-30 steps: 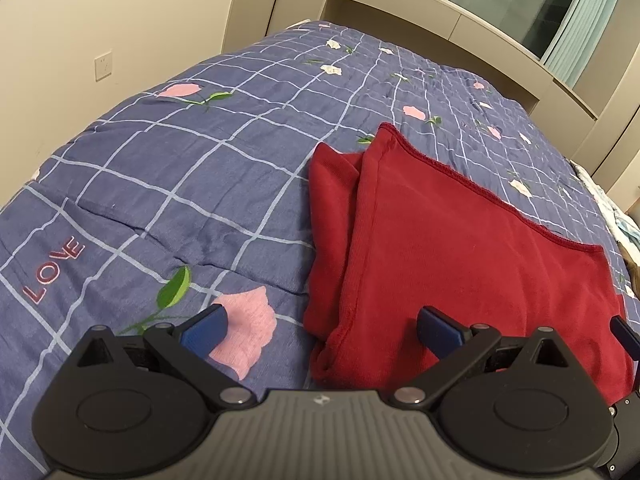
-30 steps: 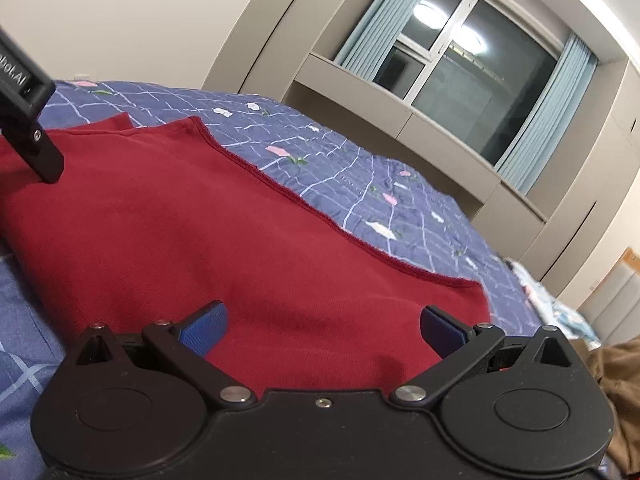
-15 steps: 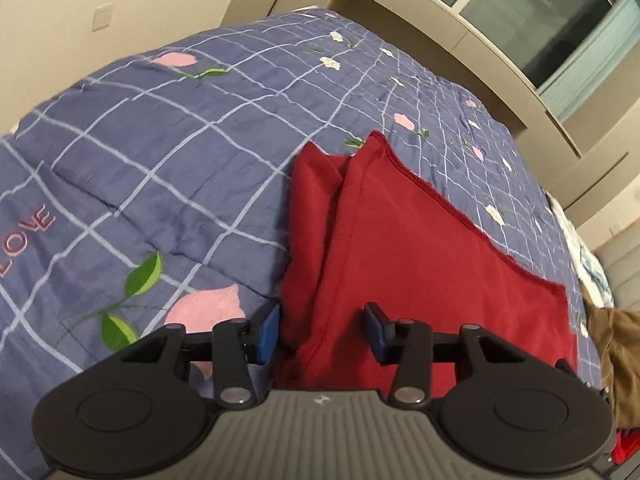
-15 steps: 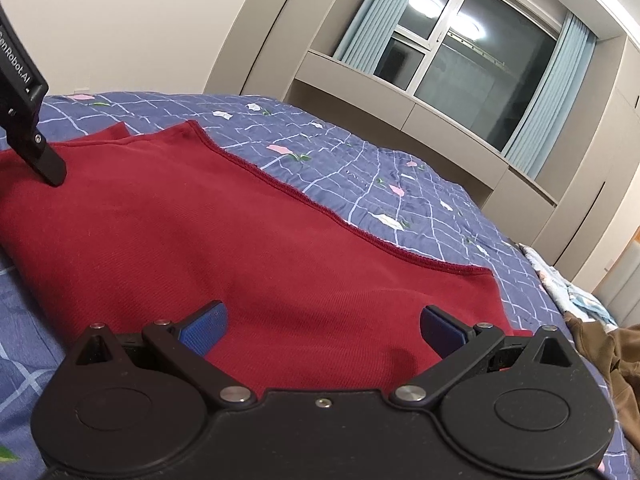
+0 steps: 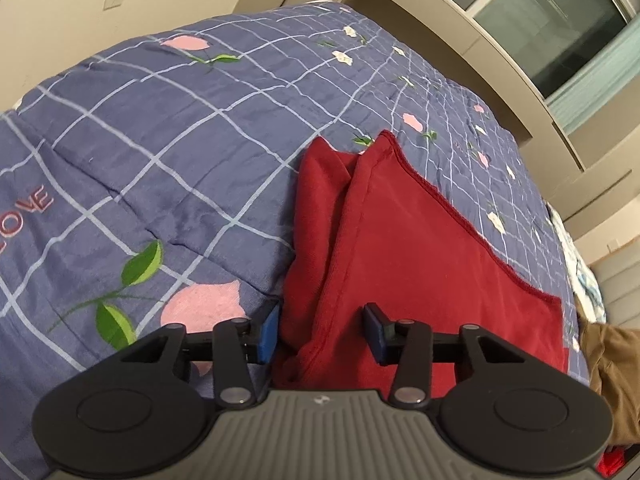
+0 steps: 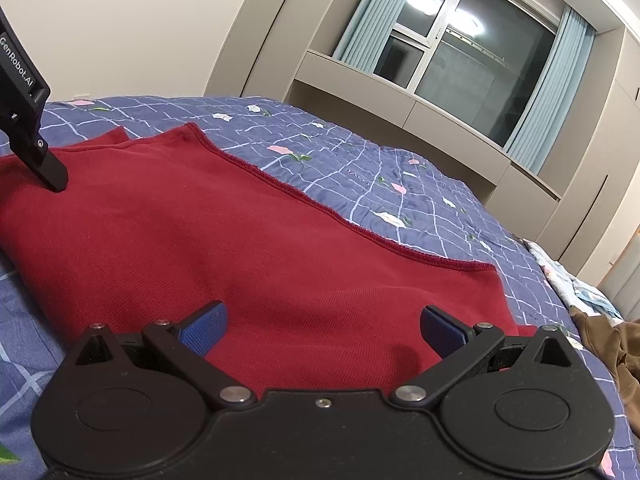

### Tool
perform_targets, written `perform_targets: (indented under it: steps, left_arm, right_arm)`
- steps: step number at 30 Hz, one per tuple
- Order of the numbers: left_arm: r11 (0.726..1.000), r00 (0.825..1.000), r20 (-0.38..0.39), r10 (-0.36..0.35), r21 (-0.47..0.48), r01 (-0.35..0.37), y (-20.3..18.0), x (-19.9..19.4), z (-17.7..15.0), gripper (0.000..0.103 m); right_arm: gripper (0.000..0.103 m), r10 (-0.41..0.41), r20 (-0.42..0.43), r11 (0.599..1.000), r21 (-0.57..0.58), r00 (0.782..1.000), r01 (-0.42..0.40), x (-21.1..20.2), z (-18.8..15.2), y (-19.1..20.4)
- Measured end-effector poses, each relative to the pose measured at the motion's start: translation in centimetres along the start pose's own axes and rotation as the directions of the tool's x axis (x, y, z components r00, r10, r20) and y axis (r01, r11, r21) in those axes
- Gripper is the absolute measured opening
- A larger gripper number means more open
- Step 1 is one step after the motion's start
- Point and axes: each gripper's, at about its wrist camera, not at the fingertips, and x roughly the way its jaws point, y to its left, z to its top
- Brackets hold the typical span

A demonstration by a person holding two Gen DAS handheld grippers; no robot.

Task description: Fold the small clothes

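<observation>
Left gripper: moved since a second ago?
Yes. The left gripper has shifted left toward the red garment's folded edge, its fingers narrowed around it.

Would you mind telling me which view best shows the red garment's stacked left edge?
The left wrist view: the red garment shows its layered edge between the left gripper fingers. The right wrist view shows only its flat top.

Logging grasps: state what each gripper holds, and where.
Nothing held. Left gripper straddles the red garment's near-left edge, jaws not yet closed; right gripper is open above it.

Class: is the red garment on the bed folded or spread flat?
Folded: the red garment shows stacked layers along its left edge, a top layer overlapping one beneath.
</observation>
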Motion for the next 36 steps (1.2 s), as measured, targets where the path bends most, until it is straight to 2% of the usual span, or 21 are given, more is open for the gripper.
perform_targets:
  steps: [3, 6, 8, 9, 10, 15, 19, 22, 27, 30, 36]
  left_arm:
    - [0.998, 1.000, 0.003, -0.018, -0.056, 0.018, 0.6, 0.3, 0.2, 0.051]
    - [0.996, 1.000, 0.005, -0.019, -0.090, 0.019, 0.8, 0.5, 0.5, 0.049]
    - [0.995, 1.000, 0.005, -0.016, -0.096, 0.017, 0.7, 0.5, 0.6, 0.036]
    - [0.995, 1.000, 0.007, -0.029, -0.094, 0.029, 0.6, 0.5, 0.6, 0.025]
    - [0.995, 0.999, 0.012, -0.039, -0.091, 0.040, 0.4, 0.4, 0.6, 0.022]
    - [0.996, 0.995, 0.057, -0.084, -0.025, 0.086, -1.4, -0.8, 0.6, 0.017]
    - [0.983, 0.979, 0.098, -0.179, 0.065, 0.173, -4.3, -2.5, 1.1, 0.016]
    - [0.952, 0.962, 0.104, -0.254, 0.201, 0.230, -7.9, -3.7, 1.4, 0.016]
    - [0.868, 0.923, 0.059, -0.379, 0.369, 0.333, -15.2, -4.1, 0.5, 0.016]
    - [0.823, 0.910, 0.008, -0.414, 0.430, 0.370, -19.5, -3.5, -1.3, 0.016]
    - [0.737, 0.890, -0.145, -0.433, 0.511, 0.442, -27.1, -0.1, -7.1, 0.016]
  right_arm:
    - [0.103, 0.000, 0.000, 1.000, 0.000, 1.000, 0.000, 0.0, 0.0, 0.0]
    - [0.103, 0.003, -0.001, 1.000, 0.004, 1.000, -0.003, 0.0, 0.0, 0.0]
    - [0.103, 0.005, -0.001, 1.000, 0.007, 1.000, -0.005, 0.0, 0.0, 0.0]
    - [0.103, 0.006, -0.001, 1.000, 0.009, 1.000, -0.006, 0.0, 0.0, 0.0]
    - [0.103, 0.007, -0.002, 1.000, 0.011, 1.000, -0.007, 0.0, 0.0, -0.1]
    - [0.103, 0.022, -0.005, 0.999, 0.031, 1.000, -0.022, -0.1, 0.1, -0.6]
    - [0.103, 0.098, -0.051, 0.990, 0.107, 0.994, -0.092, 0.3, 0.4, -2.5]
    - [0.103, 0.101, -0.052, 0.986, 0.135, 0.994, -0.094, -0.6, 0.1, -4.5]
    - [0.103, 0.059, -0.022, 0.995, 0.076, 0.998, -0.057, -3.9, -2.0, -7.8]
    - [0.103, 0.037, -0.054, 0.998, 0.055, 0.998, -0.034, -5.8, -4.6, -9.6]
    - [0.103, 0.053, -0.114, 0.983, 0.181, 0.992, -0.032, -9.6, -9.7, -11.9]
